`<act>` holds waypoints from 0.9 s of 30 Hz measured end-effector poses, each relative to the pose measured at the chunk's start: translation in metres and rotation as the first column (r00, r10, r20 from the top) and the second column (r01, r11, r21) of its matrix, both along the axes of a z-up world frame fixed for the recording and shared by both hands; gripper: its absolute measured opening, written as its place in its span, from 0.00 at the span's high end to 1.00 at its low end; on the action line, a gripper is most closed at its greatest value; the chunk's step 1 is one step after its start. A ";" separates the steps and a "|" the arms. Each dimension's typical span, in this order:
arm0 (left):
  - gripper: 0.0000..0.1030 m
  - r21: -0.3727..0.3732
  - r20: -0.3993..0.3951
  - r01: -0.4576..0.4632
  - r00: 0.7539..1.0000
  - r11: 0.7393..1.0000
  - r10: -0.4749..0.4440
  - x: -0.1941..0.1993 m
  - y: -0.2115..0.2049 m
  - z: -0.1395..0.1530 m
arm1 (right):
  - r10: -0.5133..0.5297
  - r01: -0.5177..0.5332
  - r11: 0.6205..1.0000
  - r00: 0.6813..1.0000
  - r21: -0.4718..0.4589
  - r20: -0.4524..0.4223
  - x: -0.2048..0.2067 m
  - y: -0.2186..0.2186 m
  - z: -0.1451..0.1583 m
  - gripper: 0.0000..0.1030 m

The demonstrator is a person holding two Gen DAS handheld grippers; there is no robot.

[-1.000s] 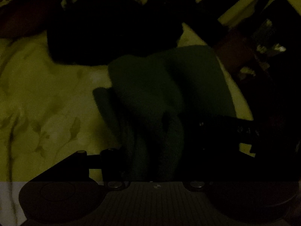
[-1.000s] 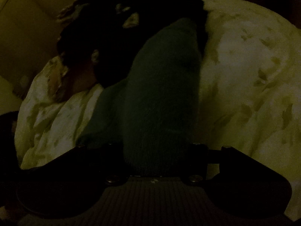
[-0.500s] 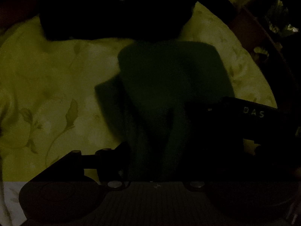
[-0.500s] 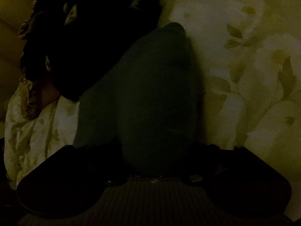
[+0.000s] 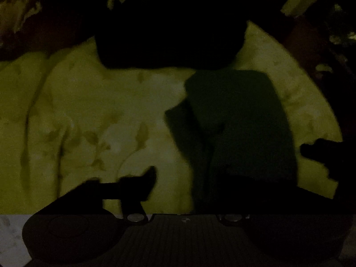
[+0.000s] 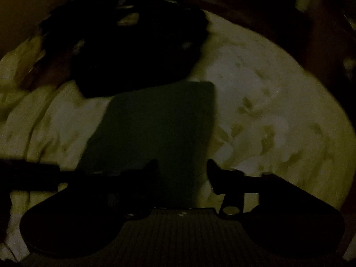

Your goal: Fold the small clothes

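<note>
Dim light falls on a pale floral bedspread (image 6: 278, 115). On it the dark green garment (image 6: 155, 129) lies flat, its long axis running straight ahead of the right gripper (image 6: 182, 166), whose jaws stand wide with the near hem between them. From the left gripper (image 5: 189, 175), also spread wide, the garment (image 5: 240, 122) sits toward its right finger. A black clothes pile (image 6: 133, 44) lies beyond.

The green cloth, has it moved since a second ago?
Yes. The green cloth was held up, hiding the dark pile; now it lies flat on the bedspread, below that pile.
</note>
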State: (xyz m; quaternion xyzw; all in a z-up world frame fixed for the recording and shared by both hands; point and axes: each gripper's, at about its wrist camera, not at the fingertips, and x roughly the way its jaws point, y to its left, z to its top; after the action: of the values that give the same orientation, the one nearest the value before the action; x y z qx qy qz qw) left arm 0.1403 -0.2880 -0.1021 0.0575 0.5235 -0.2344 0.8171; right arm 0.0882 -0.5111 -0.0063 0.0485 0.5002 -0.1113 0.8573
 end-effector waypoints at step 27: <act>0.02 0.116 -0.120 0.283 0.956 0.952 -0.270 -0.006 -0.053 -0.062 | 0.012 -0.005 0.999 0.980 0.038 -0.199 -0.006 0.021 -0.056 0.61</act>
State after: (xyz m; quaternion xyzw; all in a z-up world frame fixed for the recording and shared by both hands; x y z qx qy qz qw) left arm 0.1338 -0.3407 -0.1643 0.1719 0.5658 -0.3141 0.7427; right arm 0.0821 -0.4900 -0.0626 0.0509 0.5856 -0.1026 0.8024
